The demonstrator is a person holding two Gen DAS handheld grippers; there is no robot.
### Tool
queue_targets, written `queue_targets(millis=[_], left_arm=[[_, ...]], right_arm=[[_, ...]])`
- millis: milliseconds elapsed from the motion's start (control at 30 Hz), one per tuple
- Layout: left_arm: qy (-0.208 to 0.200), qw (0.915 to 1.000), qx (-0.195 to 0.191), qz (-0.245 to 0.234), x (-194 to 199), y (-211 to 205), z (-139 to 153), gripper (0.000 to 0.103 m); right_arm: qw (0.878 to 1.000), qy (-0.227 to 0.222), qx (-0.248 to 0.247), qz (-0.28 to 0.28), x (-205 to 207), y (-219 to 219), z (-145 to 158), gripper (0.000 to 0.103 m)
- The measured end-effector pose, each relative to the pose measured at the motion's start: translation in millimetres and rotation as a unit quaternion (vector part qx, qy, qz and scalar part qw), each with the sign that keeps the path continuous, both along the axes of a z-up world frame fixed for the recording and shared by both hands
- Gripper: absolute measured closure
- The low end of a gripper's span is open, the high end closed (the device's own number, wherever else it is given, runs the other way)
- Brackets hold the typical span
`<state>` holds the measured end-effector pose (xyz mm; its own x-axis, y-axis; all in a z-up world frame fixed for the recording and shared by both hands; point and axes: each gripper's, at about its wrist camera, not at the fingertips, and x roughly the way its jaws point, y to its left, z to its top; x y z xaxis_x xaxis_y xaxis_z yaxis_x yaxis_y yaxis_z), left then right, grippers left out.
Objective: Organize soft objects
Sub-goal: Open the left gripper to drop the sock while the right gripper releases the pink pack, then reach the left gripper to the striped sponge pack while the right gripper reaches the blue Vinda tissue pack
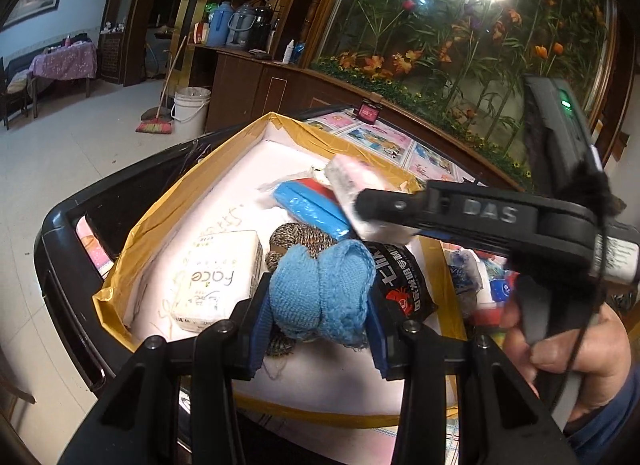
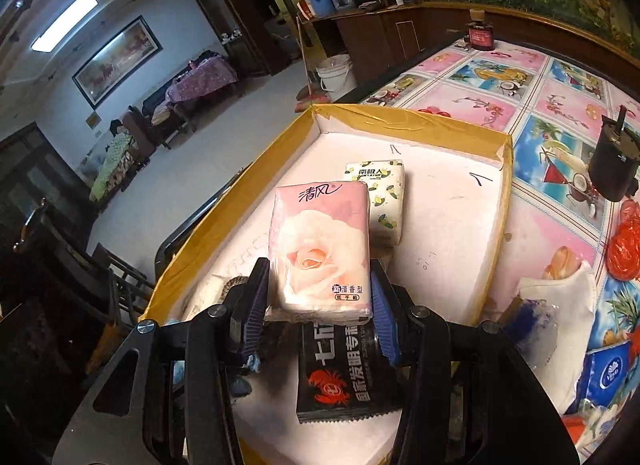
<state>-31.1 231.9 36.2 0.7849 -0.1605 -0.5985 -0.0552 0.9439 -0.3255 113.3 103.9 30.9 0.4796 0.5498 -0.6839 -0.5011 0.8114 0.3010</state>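
Observation:
My left gripper [image 1: 318, 305] is shut on a blue knitted cloth [image 1: 320, 293] and holds it over the white tray with yellow-taped rim [image 1: 168, 201]. My right gripper [image 2: 320, 297] is shut on a pink rose tissue pack [image 2: 320, 245], above the same tray [image 2: 452, 221]. The right gripper also shows in the left wrist view [image 1: 360, 205], reaching in from the right with the pink pack [image 1: 352, 181]. In the tray lie a black crab-print packet [image 2: 344, 377], a lemon-print tissue pack [image 2: 380, 197], a white "face" tissue pack [image 1: 216, 277], a blue packet [image 1: 312, 205] and a brown knitted item [image 1: 300, 237].
The tray sits on a table with a pink and blue fruit-print cover [image 2: 560, 113]. To its right lie a white cloth [image 2: 560, 305], a blue tissue pack [image 2: 608, 377], a red plastic bag [image 2: 628, 245] and a dark pot [image 2: 612, 161]. A white bucket [image 1: 191, 109] stands on the floor.

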Motion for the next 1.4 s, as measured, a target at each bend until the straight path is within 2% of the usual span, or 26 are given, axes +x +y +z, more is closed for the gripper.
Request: queue_targets(millis=[267, 333, 400, 467, 700, 900, 967, 1033, 1233, 1400], left_arm=[[-0.012, 0.9997, 0.02, -0.009, 5, -2, 1, 0.059], [-0.014, 0.9997, 0.019, -0.011, 7, -2, 1, 0.054], [-0.016, 0.9997, 0.012, -0.016, 9, -1, 0, 0.035], [-0.018, 0.9996, 0.007, -0.02, 9, 1, -1, 0.026], [-0.026, 0.9992, -0.016, -0.027, 6, 4, -1, 0.025], [-0.035, 0.9981, -0.038, -0.033, -3, 2, 11, 0.023], [-0.045, 0.9975, -0.044, -0.033, -8, 0, 16, 0.023], [-0.052, 0.9966, -0.053, -0.036, -14, 0, 23, 0.023], [-0.072, 0.995, -0.06, -0.036, -32, -5, 42, 0.022], [-0.083, 0.994, -0.054, -0.047, -50, -21, 58, 0.022]], right_arm=[[1.0, 0.002, -0.01, -0.005, 16, 14, -8, 0.055], [1.0, 0.001, -0.01, -0.004, 18, 17, -9, 0.055], [1.0, -0.002, -0.012, 0.0, 18, 20, -8, 0.055], [1.0, -0.005, -0.016, 0.003, 17, 23, -7, 0.054], [1.0, -0.02, -0.013, 0.012, 6, 23, 3, 0.051], [0.999, -0.049, -0.008, 0.013, -9, 17, 19, 0.047], [0.998, -0.061, -0.001, 0.011, -14, 13, 26, 0.036], [0.997, -0.071, 0.004, 0.01, -19, 10, 34, 0.031], [0.997, -0.066, 0.037, -0.01, -36, -13, 52, 0.031], [0.997, -0.056, 0.055, -0.023, -56, -41, 54, 0.031]])
